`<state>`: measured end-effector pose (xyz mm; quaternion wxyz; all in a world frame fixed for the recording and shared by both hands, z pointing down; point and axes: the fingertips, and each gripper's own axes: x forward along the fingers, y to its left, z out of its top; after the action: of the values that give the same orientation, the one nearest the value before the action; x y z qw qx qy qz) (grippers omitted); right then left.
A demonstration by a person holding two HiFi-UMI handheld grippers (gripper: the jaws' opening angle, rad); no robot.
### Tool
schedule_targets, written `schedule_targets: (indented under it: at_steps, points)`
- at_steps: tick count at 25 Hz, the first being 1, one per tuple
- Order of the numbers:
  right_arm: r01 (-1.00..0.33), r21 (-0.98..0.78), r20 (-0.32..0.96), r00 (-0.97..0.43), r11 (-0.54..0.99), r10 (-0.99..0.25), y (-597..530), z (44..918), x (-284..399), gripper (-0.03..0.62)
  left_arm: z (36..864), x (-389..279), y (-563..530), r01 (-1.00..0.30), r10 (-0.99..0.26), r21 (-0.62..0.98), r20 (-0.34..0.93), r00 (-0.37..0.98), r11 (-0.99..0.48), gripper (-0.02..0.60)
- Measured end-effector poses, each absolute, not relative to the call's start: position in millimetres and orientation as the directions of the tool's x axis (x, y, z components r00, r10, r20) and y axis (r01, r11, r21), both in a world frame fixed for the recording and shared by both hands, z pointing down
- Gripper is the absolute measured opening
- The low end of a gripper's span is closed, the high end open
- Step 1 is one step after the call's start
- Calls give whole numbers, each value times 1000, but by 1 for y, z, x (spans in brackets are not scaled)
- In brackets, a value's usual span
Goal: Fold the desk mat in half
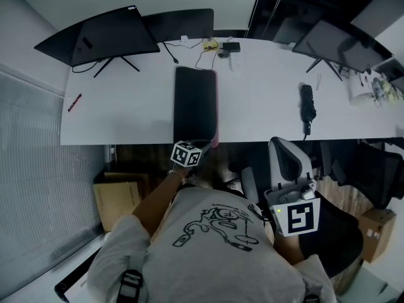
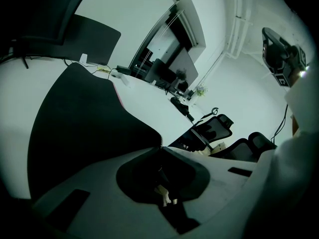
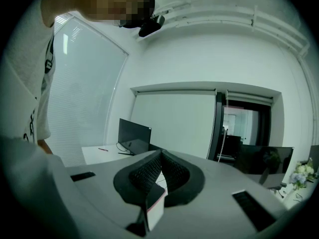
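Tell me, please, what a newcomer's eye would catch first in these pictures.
The dark desk mat stands out most: it lies on the middle of the long white desk, and in the head view a pink edge shows along its right side. The left claw is closed on the mat's near corner at the desk's front edge. The right claw is shut and empty, held away from the desk beside the person's body.
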<state>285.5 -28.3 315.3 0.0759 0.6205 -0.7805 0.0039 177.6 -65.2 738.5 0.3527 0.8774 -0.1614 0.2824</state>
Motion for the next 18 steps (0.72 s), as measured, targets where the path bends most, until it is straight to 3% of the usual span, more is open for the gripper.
schedule_targets:
  at_steps: [18]
  points:
    - [-973, 89, 130, -203, 215, -971, -22, 318, 279, 6, 763, 181, -54, -509, -73, 467, 680, 729, -723, 55]
